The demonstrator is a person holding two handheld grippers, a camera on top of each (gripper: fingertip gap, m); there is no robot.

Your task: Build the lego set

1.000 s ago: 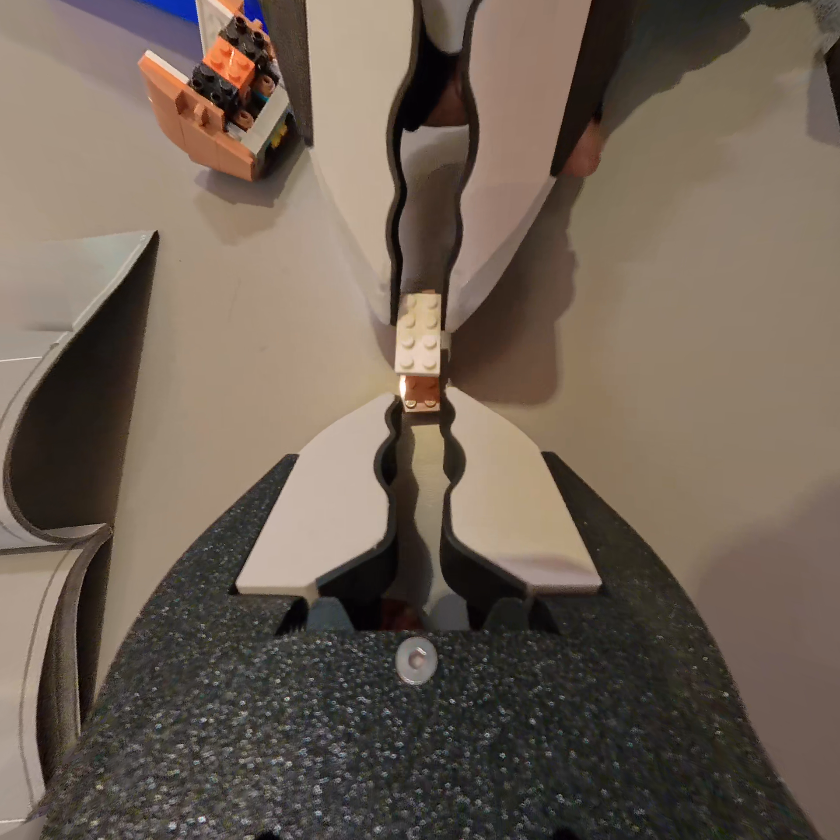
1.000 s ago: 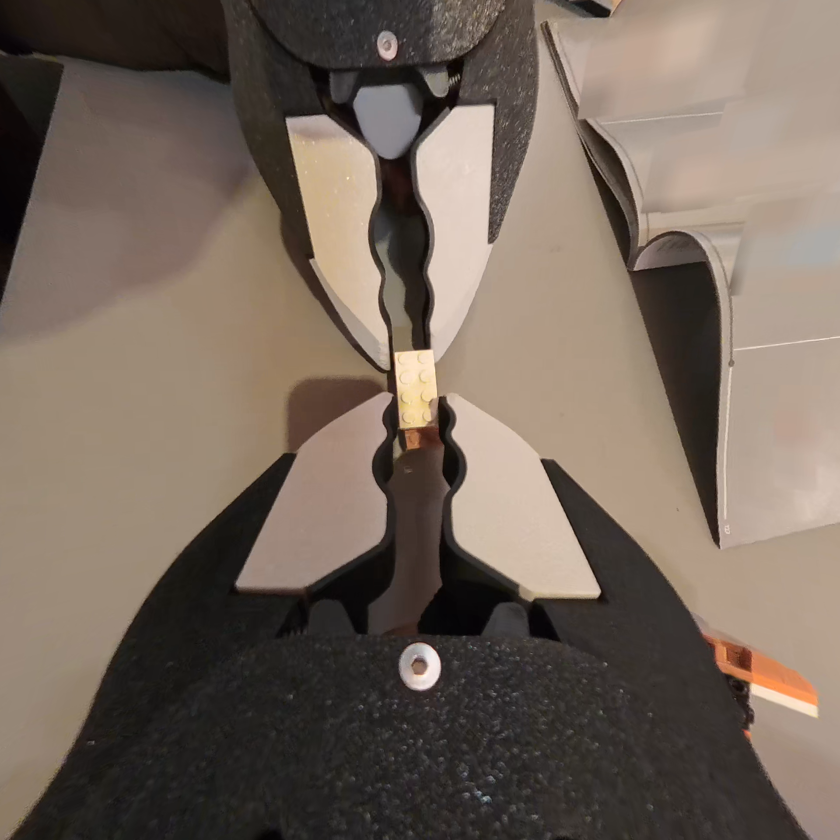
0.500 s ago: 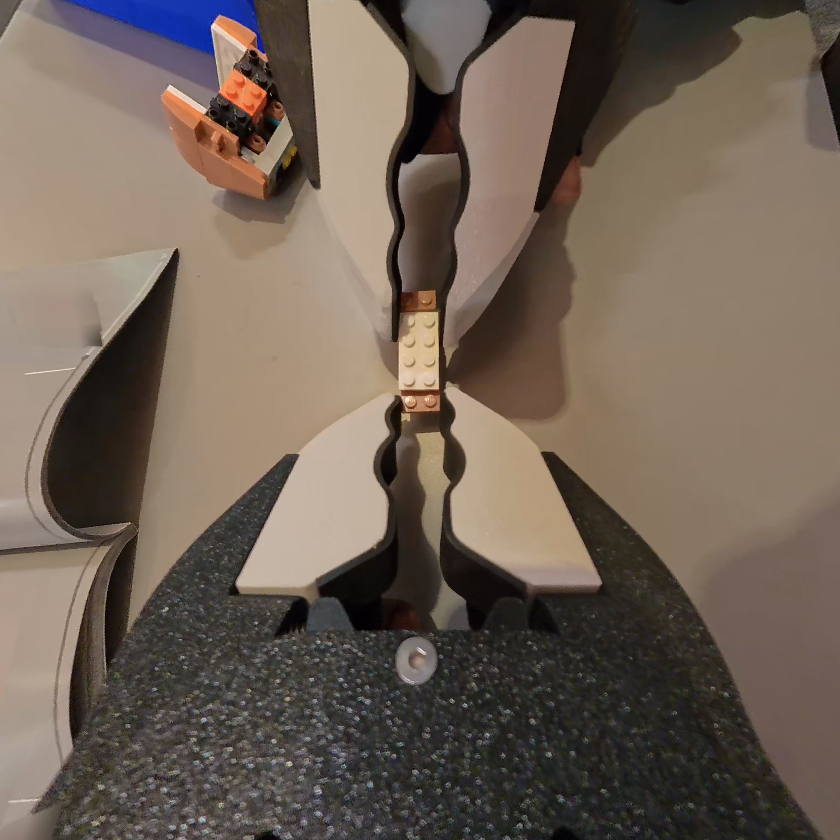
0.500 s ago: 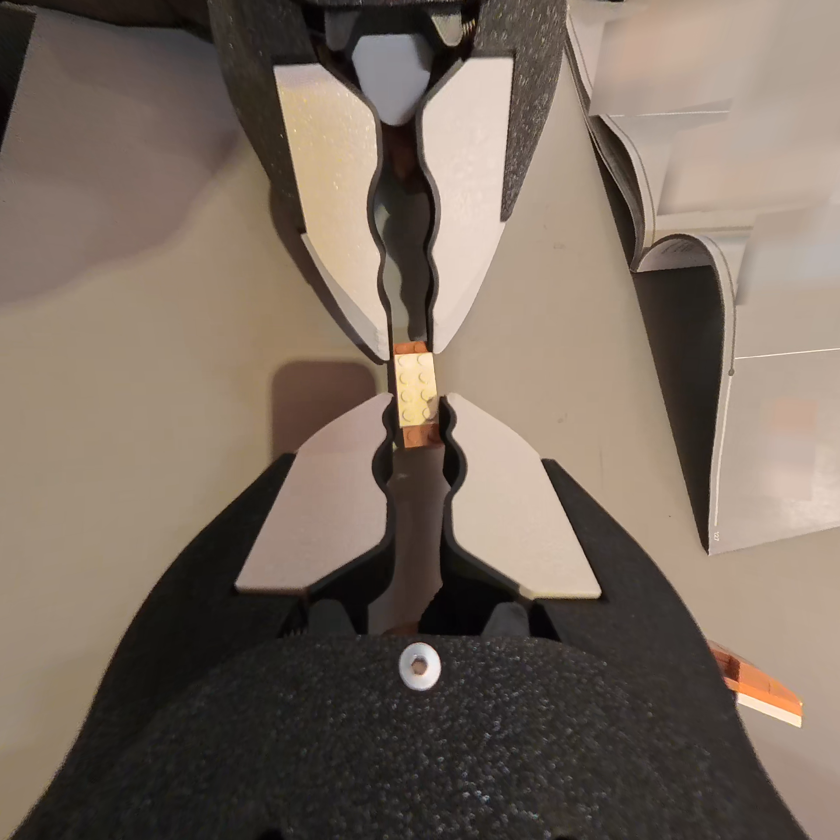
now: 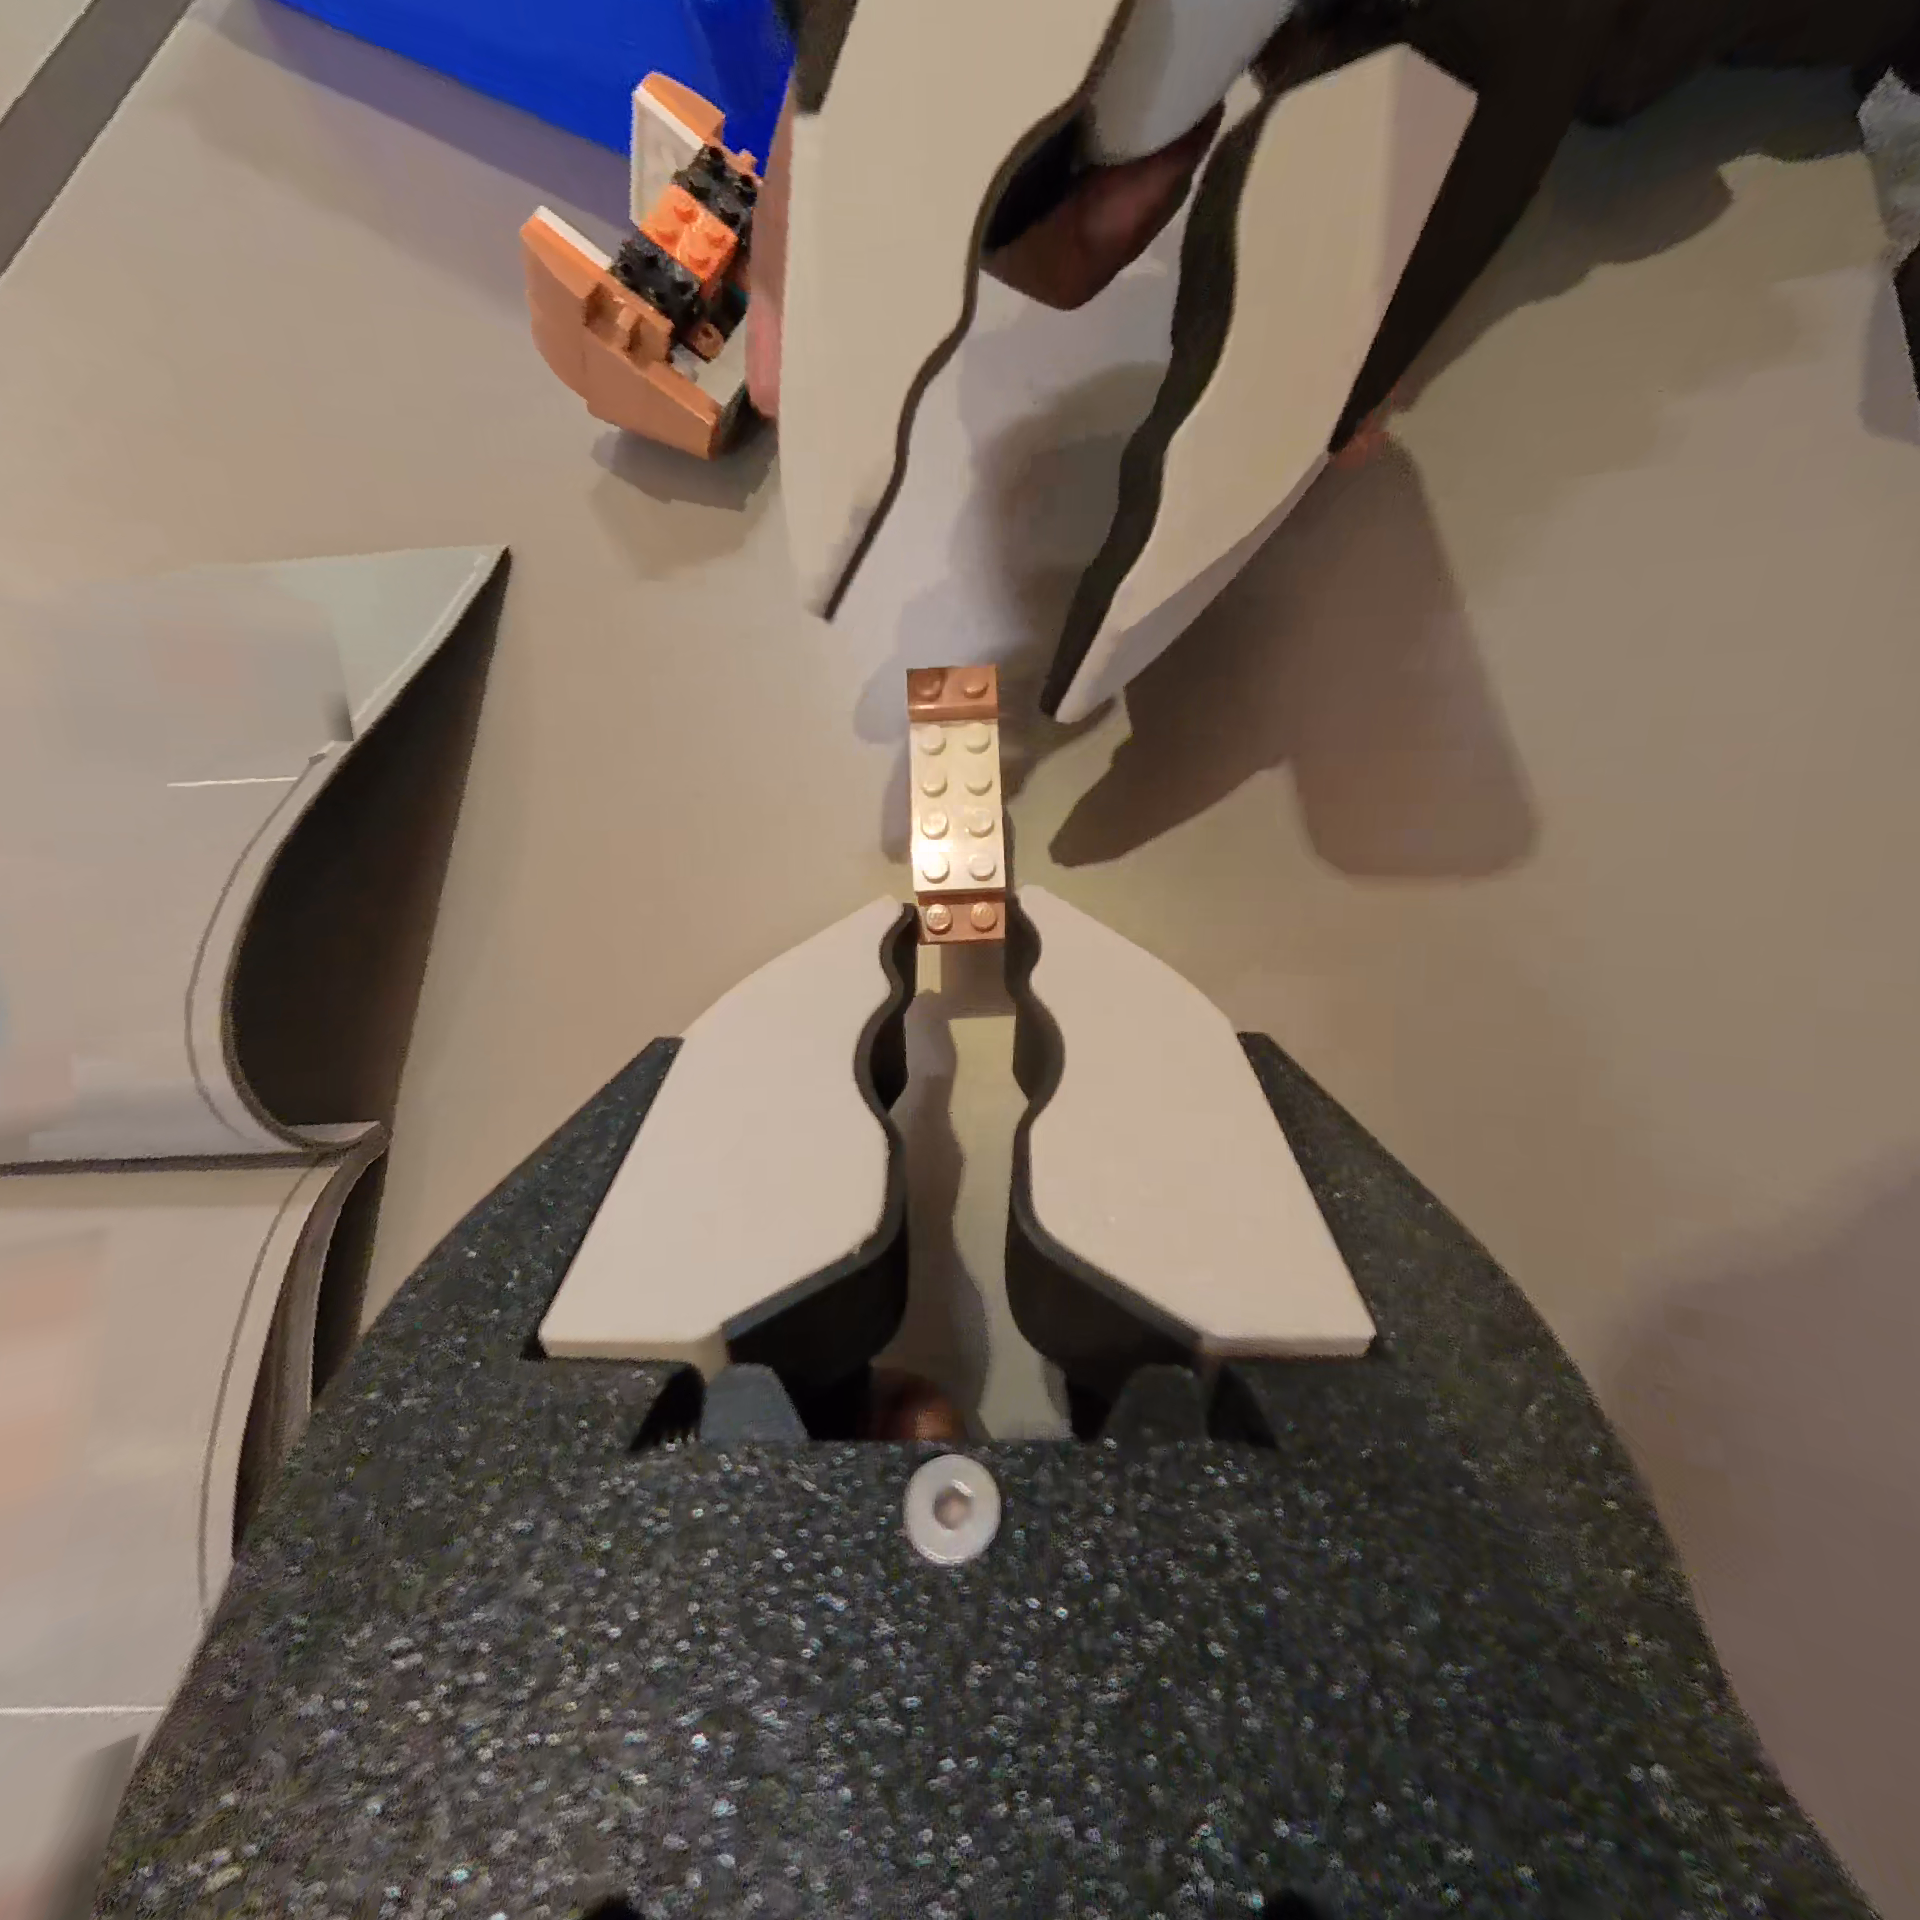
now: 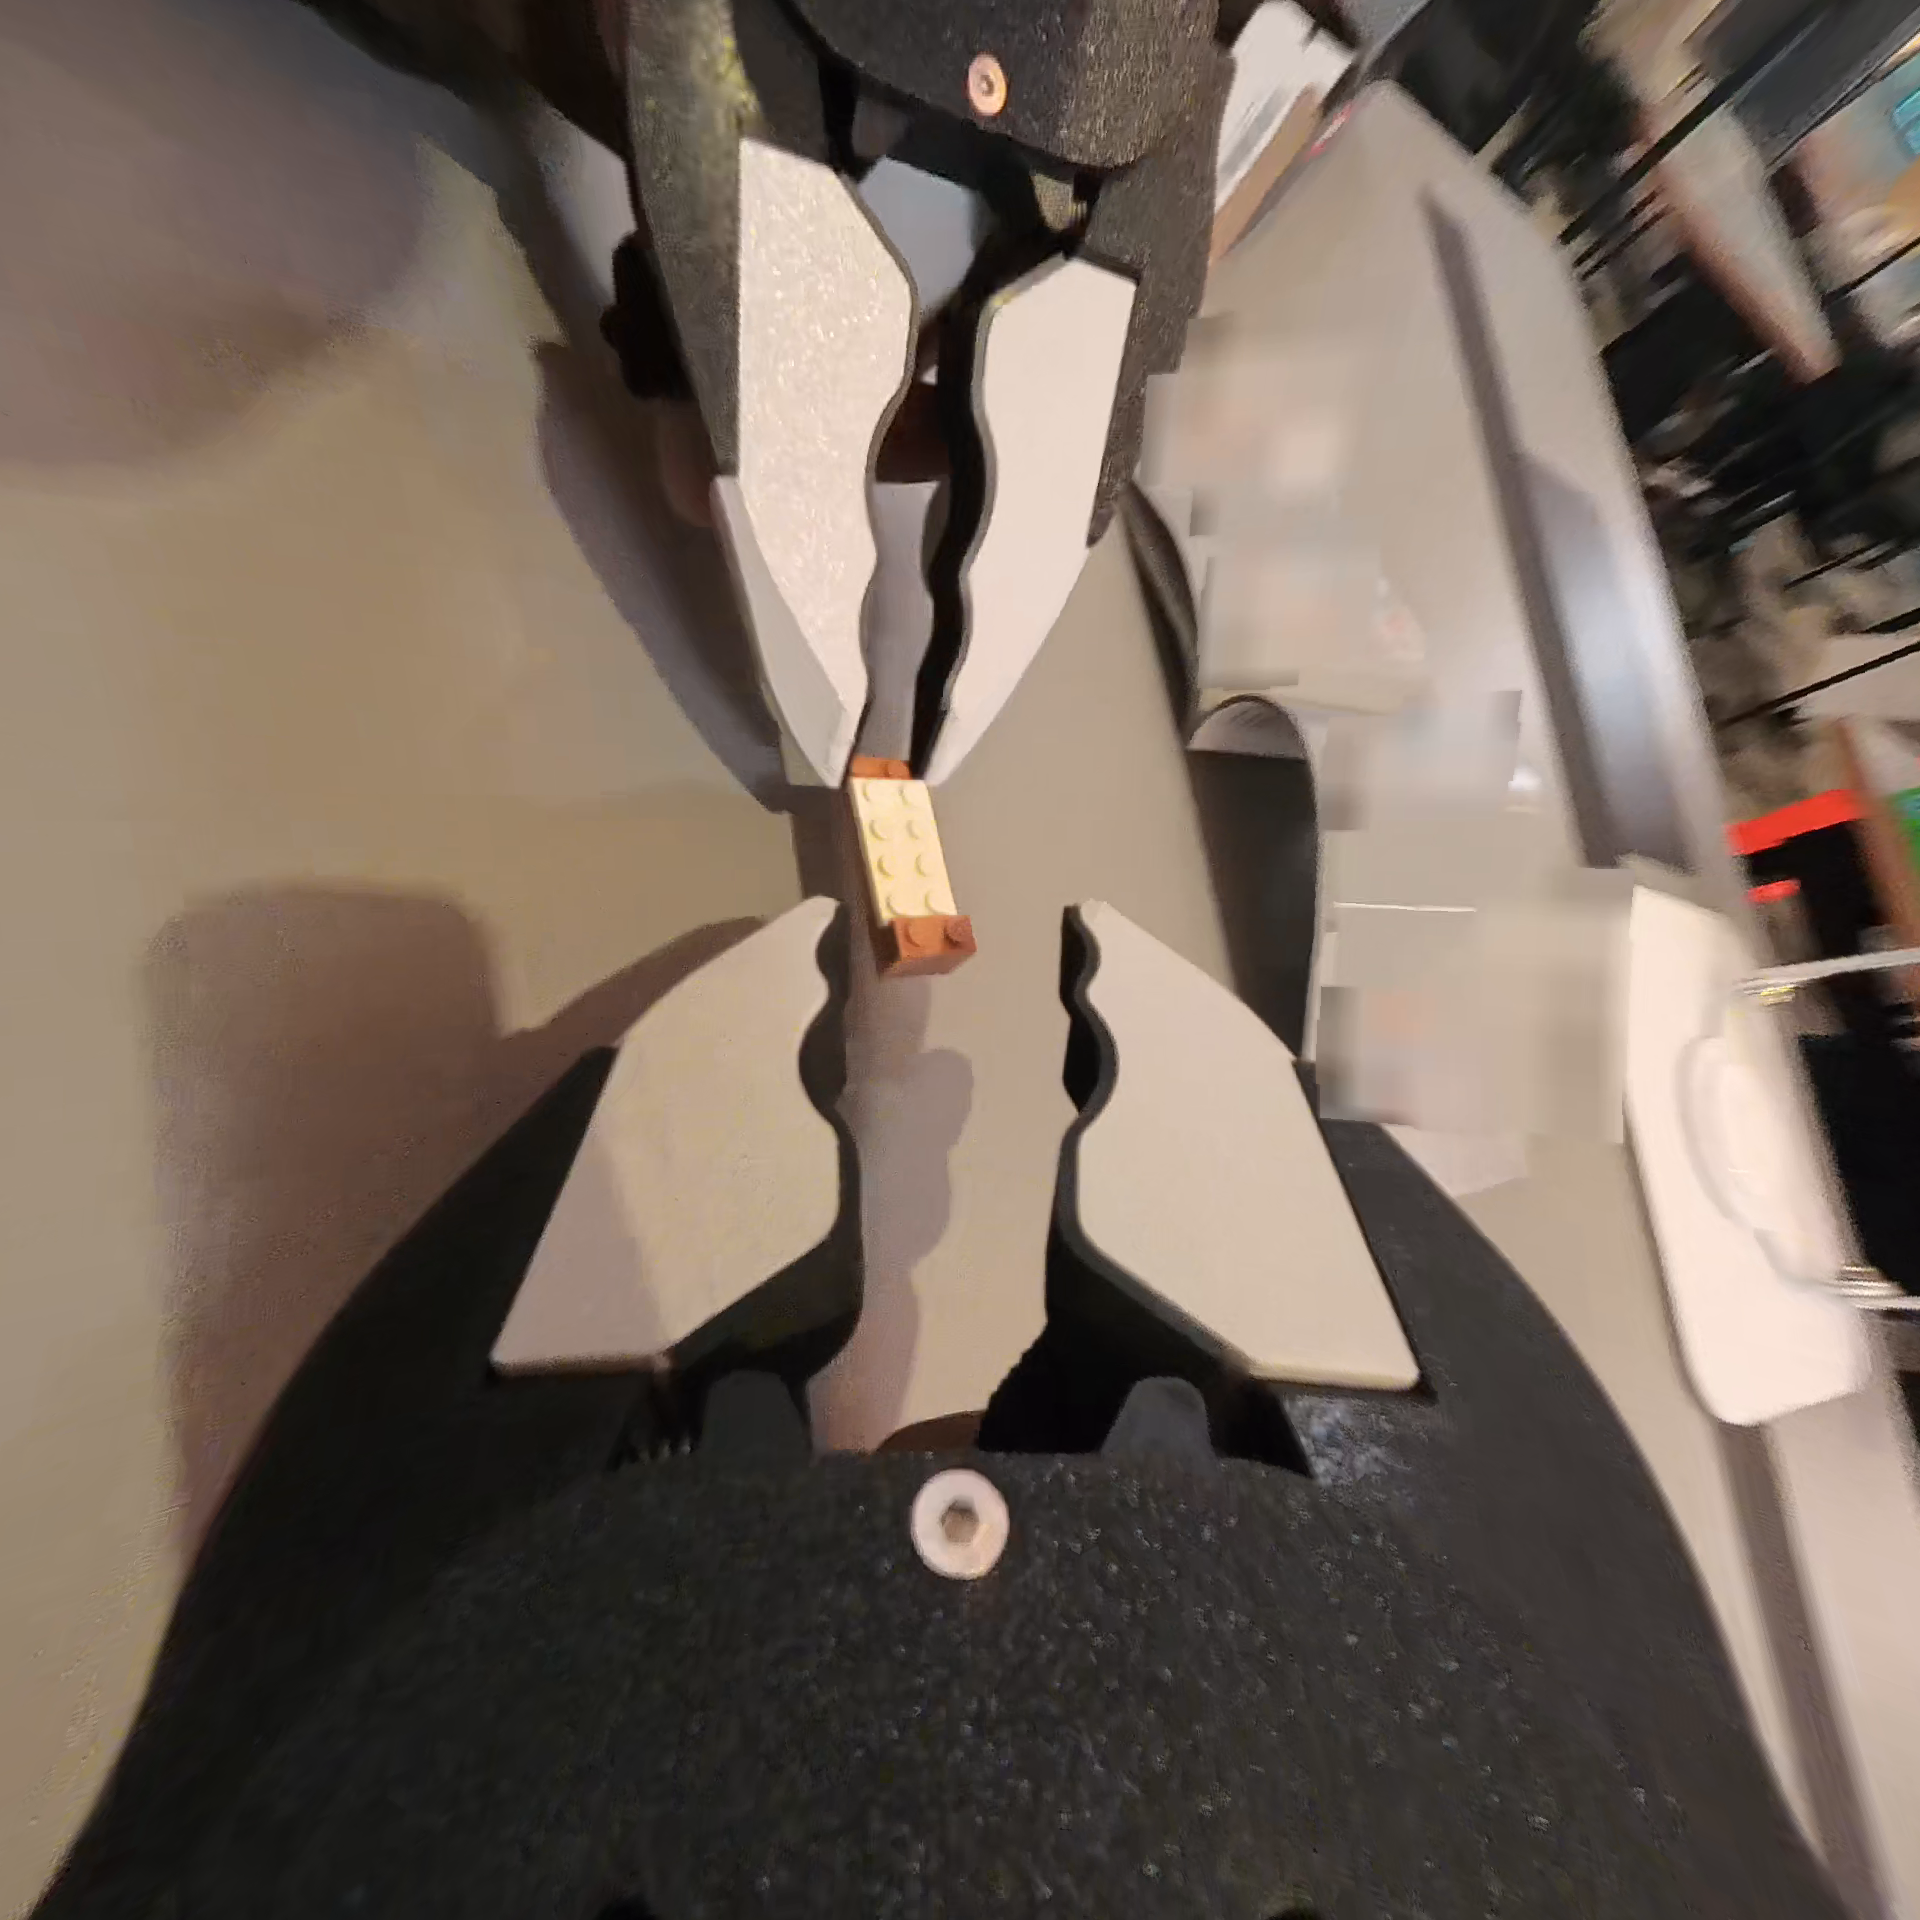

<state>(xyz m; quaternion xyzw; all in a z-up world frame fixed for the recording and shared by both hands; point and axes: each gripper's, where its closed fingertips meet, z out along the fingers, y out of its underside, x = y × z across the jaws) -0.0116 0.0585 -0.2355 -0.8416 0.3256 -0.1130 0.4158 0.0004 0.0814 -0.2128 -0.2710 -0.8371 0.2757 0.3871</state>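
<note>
Two grippers nose-to-nose, brick stack (image 5: 958, 805) between.

A plain beige table (image 5: 1558, 1039) carried an open instruction booklet (image 5: 260, 831) and, farther off, a partly built orange-brown Lego model (image 5: 644, 312).

Place: an indoor worktable set up for toy building, most likely in a lab or office; the room beyond is too blurred to be sure.
Surface: a plain beige table (image 5: 1558, 1039), bare and smooth.
Reading matter: an open instruction booklet (image 5: 208, 935) lying flat at the table's side, its pages curling up.
Toy parts: a half-built brick model (image 5: 644, 312) in orange, black and brown, standing near a blue box (image 5: 582, 62).
Background: dark shelving or racks (image 6: 1787, 312) with mixed clutter past the table edge, and a white object (image 6: 1745, 1195) lying on the table.
</note>
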